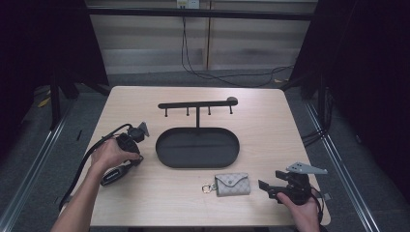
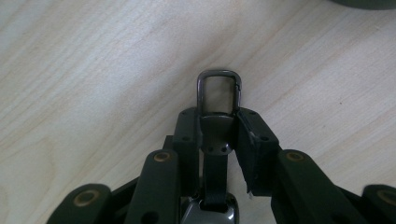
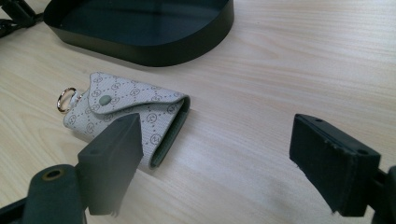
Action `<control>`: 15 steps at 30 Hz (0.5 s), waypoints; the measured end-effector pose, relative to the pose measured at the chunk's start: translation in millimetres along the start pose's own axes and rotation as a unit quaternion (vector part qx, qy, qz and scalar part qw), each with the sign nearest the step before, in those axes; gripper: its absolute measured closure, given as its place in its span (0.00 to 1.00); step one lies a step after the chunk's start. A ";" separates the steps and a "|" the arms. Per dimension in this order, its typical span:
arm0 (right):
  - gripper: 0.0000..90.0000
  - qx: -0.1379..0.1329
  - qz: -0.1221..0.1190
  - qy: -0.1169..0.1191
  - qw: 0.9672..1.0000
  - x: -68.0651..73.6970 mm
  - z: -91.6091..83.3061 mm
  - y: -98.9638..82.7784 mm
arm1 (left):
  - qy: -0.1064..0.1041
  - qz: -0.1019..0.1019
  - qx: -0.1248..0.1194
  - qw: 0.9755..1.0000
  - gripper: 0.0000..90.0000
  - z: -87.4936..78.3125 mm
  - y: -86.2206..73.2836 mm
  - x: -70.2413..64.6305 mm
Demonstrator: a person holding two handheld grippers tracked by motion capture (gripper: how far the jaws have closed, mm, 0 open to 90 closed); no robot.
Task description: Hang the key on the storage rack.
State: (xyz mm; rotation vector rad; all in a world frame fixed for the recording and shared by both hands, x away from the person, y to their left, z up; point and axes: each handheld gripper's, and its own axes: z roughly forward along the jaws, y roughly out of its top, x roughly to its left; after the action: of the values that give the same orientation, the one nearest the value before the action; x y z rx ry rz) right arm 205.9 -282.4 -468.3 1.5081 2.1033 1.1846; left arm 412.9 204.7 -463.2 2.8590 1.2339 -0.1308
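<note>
Bench of pale wood grain, rounded corners, w/ dark floor and metal rails either side; blinds-like wall panel and loose black cables at 12 o'clock. Black oval tray sits mid-bench, w/ a T-shaped hook rack rising at its 12 o'clock edge. Left claw, at 9 o'clock of the tray, is pinching a dark key fob; the fob's metal loop pokes out past the tips, just above the wood. Right claw at about 5 o'clock stands spread, nothing between. Grey patterned key pouch lies flat at 6 o'clock of the tray, near the right claw, gold ring at its far end.
</note>
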 end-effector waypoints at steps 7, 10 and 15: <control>0.19 0.001 0.000 -0.001 1.000 0.2 -0.1 0.0 | -0.001 -0.011 -0.027 1.000 0.79 -22.5 -10.0 7.6; 0.19 0.000 0.001 -0.001 1.000 0.0 -0.2 -0.1 | 0.000 -0.019 -0.038 0.999 0.79 -29.4 -13.8 9.5; 0.19 0.001 0.002 -0.003 1.000 0.2 0.1 0.1 | 0.009 -0.040 -0.060 0.997 0.79 -48.5 -23.6 13.1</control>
State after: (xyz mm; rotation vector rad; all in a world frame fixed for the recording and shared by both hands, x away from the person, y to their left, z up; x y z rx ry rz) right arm 205.9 -282.2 -468.3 1.5156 2.0999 1.1790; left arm 408.0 233.2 -415.8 2.7167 1.3120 -0.0314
